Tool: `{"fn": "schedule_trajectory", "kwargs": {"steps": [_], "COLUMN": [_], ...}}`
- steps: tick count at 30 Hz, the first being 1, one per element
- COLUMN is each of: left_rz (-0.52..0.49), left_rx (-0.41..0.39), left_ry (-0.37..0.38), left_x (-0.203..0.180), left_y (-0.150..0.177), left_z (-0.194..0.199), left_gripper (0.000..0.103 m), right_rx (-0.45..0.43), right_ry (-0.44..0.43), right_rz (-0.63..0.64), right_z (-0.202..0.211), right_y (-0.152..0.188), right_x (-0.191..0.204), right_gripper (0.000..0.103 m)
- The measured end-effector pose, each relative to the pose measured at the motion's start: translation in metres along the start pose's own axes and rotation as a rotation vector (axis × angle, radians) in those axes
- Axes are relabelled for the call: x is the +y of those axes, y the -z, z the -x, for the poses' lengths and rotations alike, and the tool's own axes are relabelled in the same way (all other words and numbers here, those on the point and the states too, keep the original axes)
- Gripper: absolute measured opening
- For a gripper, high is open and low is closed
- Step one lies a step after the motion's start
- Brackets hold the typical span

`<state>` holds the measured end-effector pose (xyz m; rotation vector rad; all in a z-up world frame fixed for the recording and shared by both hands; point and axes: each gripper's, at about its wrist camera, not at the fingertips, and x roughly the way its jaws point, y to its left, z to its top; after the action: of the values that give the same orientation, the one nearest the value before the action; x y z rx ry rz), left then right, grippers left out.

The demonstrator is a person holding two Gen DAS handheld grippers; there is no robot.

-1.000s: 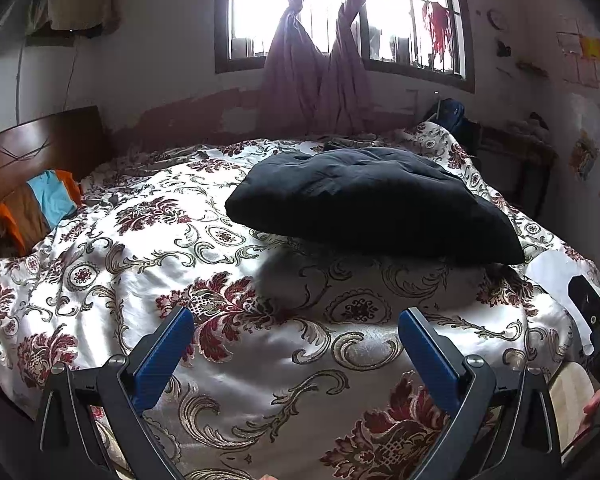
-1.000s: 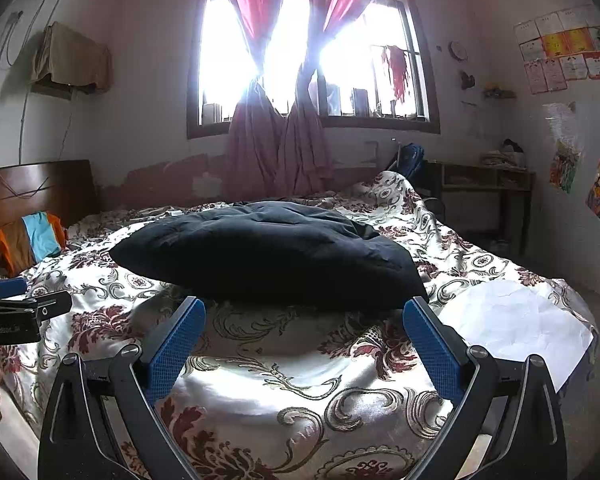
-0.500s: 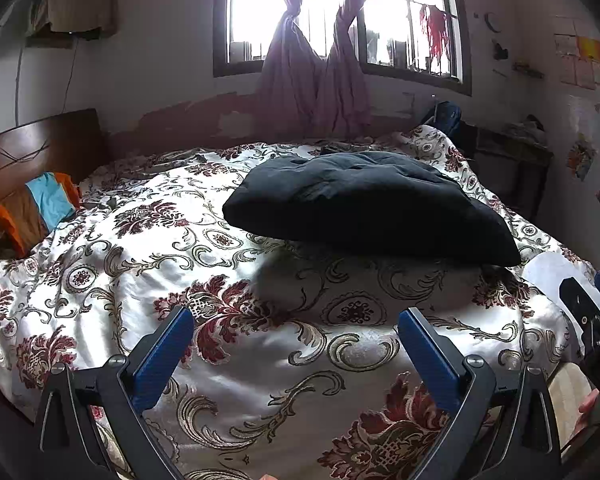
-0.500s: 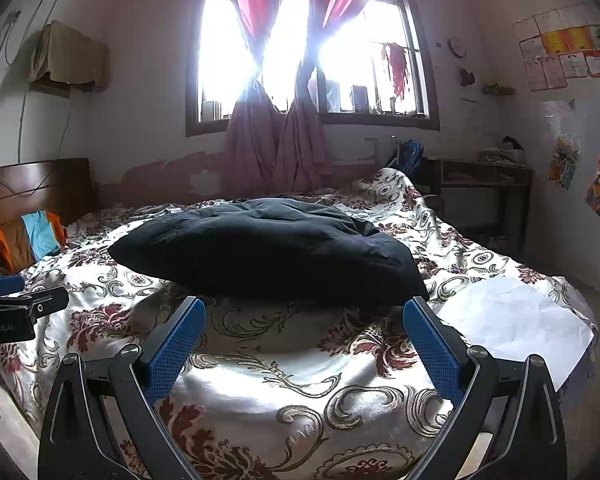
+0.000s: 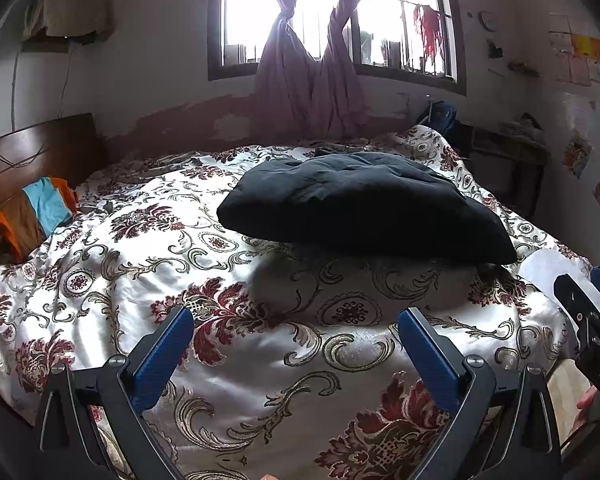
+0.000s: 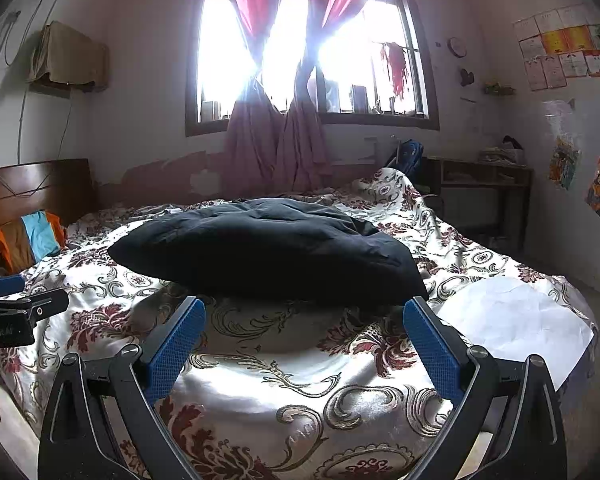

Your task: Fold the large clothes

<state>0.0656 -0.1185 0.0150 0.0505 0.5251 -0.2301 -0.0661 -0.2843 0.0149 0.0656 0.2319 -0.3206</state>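
Currently both claws stand released and empty: left claw [image 5: 294,334] and right claw [image 6: 304,326]. Over the last second both have eased slightly closer to the bed [image 5: 260,364], with no contact made. A dark garment [image 5: 360,208], lying in a bulky heap, sits ahead of both claws, well apart from the fingers [image 6: 176,350]. Folding has not begun; the next step, in judgement, is reaching forward to grasp an edge.

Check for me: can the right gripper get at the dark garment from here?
Probably yes. The right gripper has its jaws open, aimed at the dark garment, with only bare bedspread between; it must still move forward.
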Motion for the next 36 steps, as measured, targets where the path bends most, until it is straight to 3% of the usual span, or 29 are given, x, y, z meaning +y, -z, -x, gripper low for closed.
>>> {"fn": "schedule_trajectory", "kwargs": {"steps": [36], "left_rz": [-0.003], "left_rx": [0.001], "left_ry": [-0.006], "left_x": [0.0036], "left_y": [0.0020], "left_z": [0.0013], "left_gripper": [0.103], "right_rx": [0.008], "right_ry": [0.007], "right_rz": [-0.001], "right_z": [-0.0006], "right_y": [0.0004], "right_x": [0.0021], "right_gripper": [0.098]}}
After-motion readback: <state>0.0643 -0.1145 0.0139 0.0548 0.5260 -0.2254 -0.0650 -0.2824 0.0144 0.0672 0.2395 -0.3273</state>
